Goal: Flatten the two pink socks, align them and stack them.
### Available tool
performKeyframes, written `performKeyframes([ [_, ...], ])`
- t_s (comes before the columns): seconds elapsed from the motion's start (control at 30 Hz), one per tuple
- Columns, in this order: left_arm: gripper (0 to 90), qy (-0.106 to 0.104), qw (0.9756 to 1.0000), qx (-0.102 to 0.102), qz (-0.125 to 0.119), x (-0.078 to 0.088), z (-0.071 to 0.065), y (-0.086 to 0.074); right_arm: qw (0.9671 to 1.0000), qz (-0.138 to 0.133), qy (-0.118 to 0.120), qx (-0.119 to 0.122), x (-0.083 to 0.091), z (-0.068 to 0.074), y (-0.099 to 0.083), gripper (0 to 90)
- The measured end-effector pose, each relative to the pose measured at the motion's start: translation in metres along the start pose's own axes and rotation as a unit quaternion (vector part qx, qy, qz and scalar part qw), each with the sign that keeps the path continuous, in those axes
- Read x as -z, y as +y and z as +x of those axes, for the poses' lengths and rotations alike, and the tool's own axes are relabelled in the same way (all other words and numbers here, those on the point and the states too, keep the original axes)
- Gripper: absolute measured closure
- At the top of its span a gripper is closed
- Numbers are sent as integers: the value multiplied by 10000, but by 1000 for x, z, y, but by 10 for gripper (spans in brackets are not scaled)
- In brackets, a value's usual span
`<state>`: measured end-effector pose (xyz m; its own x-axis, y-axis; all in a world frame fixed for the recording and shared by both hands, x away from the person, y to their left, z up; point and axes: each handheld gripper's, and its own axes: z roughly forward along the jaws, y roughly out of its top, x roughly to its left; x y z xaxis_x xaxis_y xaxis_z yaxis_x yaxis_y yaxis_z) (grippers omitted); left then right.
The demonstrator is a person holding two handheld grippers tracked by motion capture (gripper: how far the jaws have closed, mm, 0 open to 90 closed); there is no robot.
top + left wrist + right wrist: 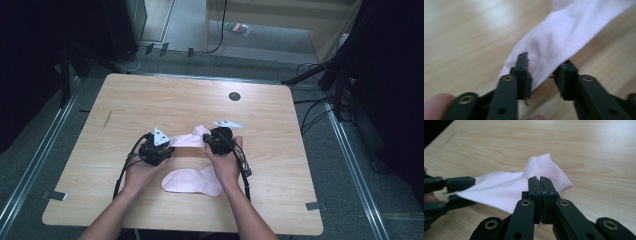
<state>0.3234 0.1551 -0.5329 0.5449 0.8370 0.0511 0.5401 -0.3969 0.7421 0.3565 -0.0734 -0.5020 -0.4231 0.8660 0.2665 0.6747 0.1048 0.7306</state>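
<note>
Pink sock point(189, 140) strung between both hands, just above the desk point(150, 100). Right hand-held gripper point(540, 180) is clamped tight on the cuff end, fabric pinched betw. its jaws. Left hand-held gripper point(541, 72) at the toe end: jaws part-open, sock lying betw. them, left pad touching cloth, right one clear. 2nd pink sock point(192, 182) flat on desk, nearer the person, under the wrists.

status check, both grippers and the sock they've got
Right gripper shut on held sock. Left gripper open around its other end. Second sock flat on table, clear.
</note>
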Motion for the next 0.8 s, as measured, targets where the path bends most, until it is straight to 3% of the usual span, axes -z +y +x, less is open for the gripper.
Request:
performKeyframes([
  [0.03,632,-210,9998,38,-12,0,3,-2,10000,0,0,0,0,0,0,897],
  [0.07,583,-251,9996,-53,-63,4,7,-6,10000,56,-3,-25,-4,-11,-5,896],
  [0.1,564,-251,9996,-53,-63,4,7,-6,10000,56,-3,-25,-4,-11,-5,896],
  [0.13,539,-503,9985,125,-154,6,14,-8,10000,75,7,-55,-7,-24,-10,894],
  [0.23,480,-640,9974,230,-242,9,19,-9,9999,103,-5,-71,-8,-31,-13,882],
  [0.27,465,-720,9964,309,-310,11,22,-9,9999,86,-40,-79,-7,-37,-16,800],
  [0.3,465,-831,9948,431,-408,13,26,-9,9999,86,-40,-79,-7,-37,-16,800],
  [0.33,450,-917,9924,607,-544,16,32,-9,9999,45,58,-102,-3,-43,-18,678],
  [0.37,450,-917,9924,607,-544,16,32,-9,9999,45,58,-102,-3,-43,-18,678],
  [0.4,450,-900,9916,724,-588,17,35,-9,9999,3,155,-77,0,-46,-18,639],
  [0.47,465,-830,9895,1017,-613,17,41,-9,9997,-202,106,-80,9,-52,-18,613],
  [0.53,499,-764,9874,1264,-564,15,42,-9,9985,-408,-31,-355,16,-66,-14,633],
  [0.63,506,-677,9826,1667,-462,8,41,-7,9978,-448,-146,-474,15,-72,-11,639],
  [0.67,494,-508,9802,1877,-377,4,39,-5,9978,-439,-234,-436,10,-75,-9,642],
  [0.7,496,-508,9802,1877,-377,4,39,-5,9978,-439,-234,-436,10,-75,-9,642],
  [0.73,502,-480,9769,2042,-403,2,37,-3,9985,-401,-242,-267,2,-73,-9,626],
  [0.77,500,-480,9769,2042,-403,2,37,-3,9985,-401,-242,-267,2,-73,-9,626],
  [0.8,501,-473,9770,2057,-305,-1,35,-1,9991,-353,-241,21,-7,-69,-10,599],
])
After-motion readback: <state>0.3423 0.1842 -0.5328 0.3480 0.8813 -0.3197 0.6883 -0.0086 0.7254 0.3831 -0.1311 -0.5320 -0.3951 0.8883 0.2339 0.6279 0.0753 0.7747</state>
